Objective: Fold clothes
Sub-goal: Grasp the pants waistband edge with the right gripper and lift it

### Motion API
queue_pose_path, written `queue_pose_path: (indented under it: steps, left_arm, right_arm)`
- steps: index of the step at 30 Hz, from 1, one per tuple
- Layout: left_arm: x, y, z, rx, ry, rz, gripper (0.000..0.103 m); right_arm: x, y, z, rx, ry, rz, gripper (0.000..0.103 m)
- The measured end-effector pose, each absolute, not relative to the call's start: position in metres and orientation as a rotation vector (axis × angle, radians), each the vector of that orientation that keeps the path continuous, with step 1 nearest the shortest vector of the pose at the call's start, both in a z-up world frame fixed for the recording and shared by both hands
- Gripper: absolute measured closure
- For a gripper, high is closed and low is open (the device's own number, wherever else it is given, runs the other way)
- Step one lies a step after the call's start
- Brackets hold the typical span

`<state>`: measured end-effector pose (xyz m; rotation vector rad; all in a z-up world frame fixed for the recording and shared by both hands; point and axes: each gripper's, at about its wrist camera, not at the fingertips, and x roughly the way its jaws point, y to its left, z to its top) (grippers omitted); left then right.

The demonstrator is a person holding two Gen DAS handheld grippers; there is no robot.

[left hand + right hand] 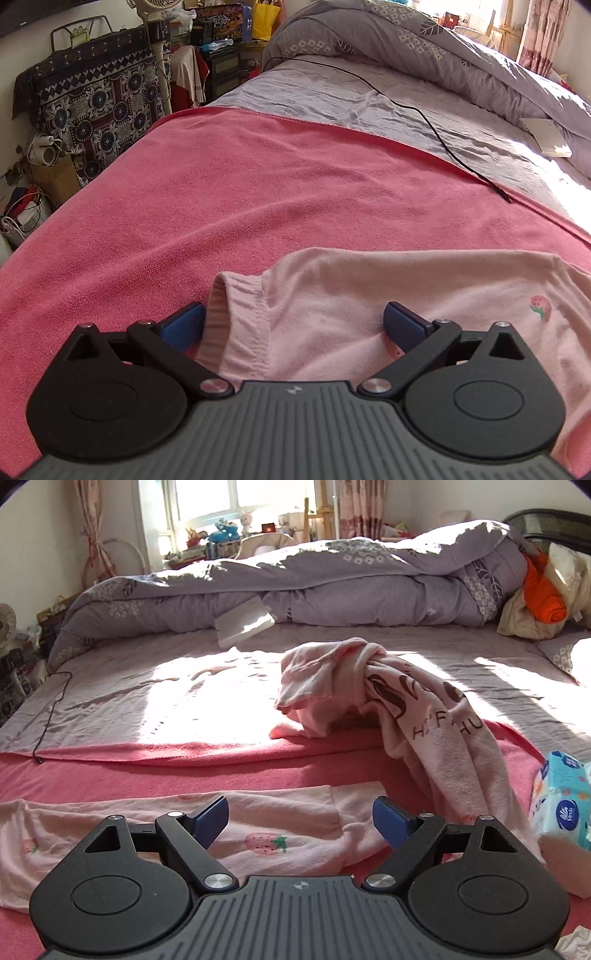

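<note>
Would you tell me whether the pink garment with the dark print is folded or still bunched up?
Bunched up: the printed garment sits in a twisted heap, one end trailing onto the pink towel.

Tissue pack (561, 801) edge-cropped, probably.

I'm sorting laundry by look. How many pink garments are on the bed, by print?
Strawberry print, laid flat: 1
Dark lettering, crumpled: 1
Total: 2
</note>
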<state>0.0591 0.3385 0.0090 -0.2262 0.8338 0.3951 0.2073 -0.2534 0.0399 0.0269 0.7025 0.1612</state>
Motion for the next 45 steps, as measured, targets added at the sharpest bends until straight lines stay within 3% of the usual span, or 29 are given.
queue_pose_path:
  steps: [5, 8, 10, 15, 24, 27, 29, 31, 45]
  left_arm:
    - [0.059, 0.342, 0.015, -0.118, 0.869, 0.359, 0.001]
    - [0.051, 0.353, 0.022, -0.044, 0.876, 0.36, 0.001]
    - [0.045, 0.364, 0.023, -0.078, 0.854, 0.327, 0.001]
    - [0.044, 0.377, 0.004, -0.081, 0.799, 0.232, 0.0]
    - [0.03, 0.403, -0.003, -0.203, 0.67, 0.128, 0.001]
    - [0.02, 0.422, -0.003, -0.327, 0.613, 0.068, 0.001]
    - [0.017, 0.427, -0.002, -0.355, 0.597, 0.053, 0.001]
    - [0.016, 0.424, 0.0, -0.334, 0.595, 0.06, 0.001]
    - [-0.072, 0.38, 0.036, -0.197, 0.498, 0.015, 0.002]
  right_arm:
    - [0.174, -0.153, 0.048, -0.333, 0.479, 0.627, 0.017]
    - [0.171, -0.095, 0.05, -0.402, 0.407, 0.818, 0.017]
    - [0.181, -0.046, 0.047, -0.396, 0.418, 0.913, 0.018]
    - [0.199, 0.065, 0.035, -0.386, 0.512, 1.103, 0.039]
    - [0.185, 0.201, 0.012, -0.459, 0.585, 1.317, 0.039]
    - [0.181, 0.211, 0.01, -0.425, 0.626, 1.32, 0.051]
    - [0.173, 0.209, 0.015, -0.432, 0.619, 1.316, 0.081]
    - [0.159, 0.209, 0.02, -0.469, 0.594, 1.278, 0.091]
    - [0.05, 0.146, 0.084, -0.509, 0.383, 1.246, 0.094]
